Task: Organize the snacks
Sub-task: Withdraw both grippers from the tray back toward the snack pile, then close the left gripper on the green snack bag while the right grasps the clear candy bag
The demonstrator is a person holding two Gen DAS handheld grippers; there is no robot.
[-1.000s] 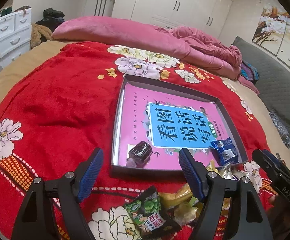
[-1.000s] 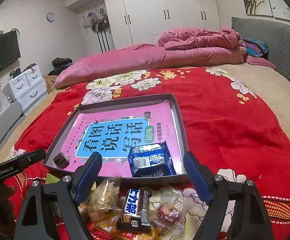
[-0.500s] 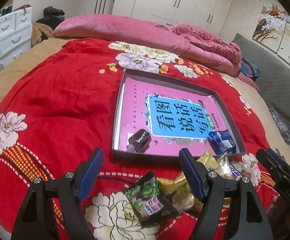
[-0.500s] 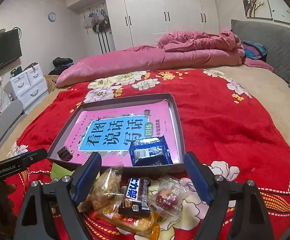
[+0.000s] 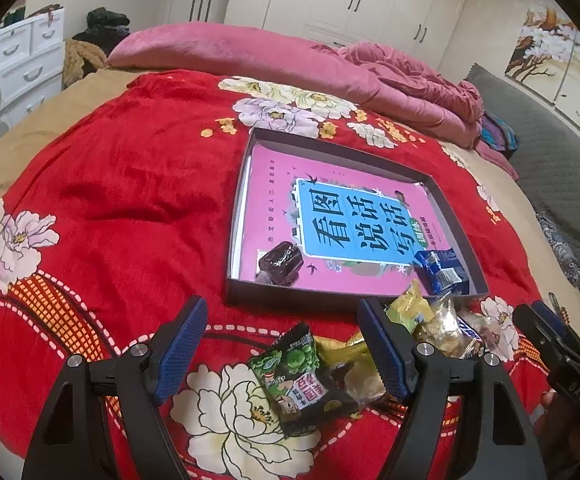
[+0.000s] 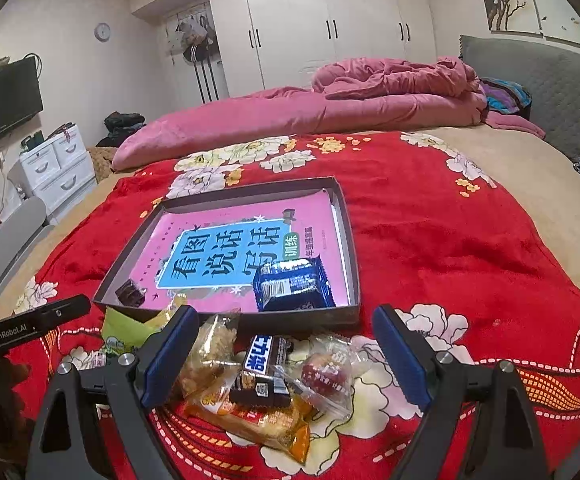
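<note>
Two snacks lie in the tray [image 6: 351, 264] at frame centre: a blue packet [image 6: 291, 286] and a dark sweet [image 6: 130, 293]. Both the left gripper [image 5: 286, 344] and the right gripper [image 6: 286, 350] hang released over loose wrappers [image 6: 266, 384].

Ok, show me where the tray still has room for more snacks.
Most of the tray floor is free: the middle and far end over the pink book, between the dark candy in one near corner and the blue packet in the other. The pile outside the near wall is crowded.
</note>
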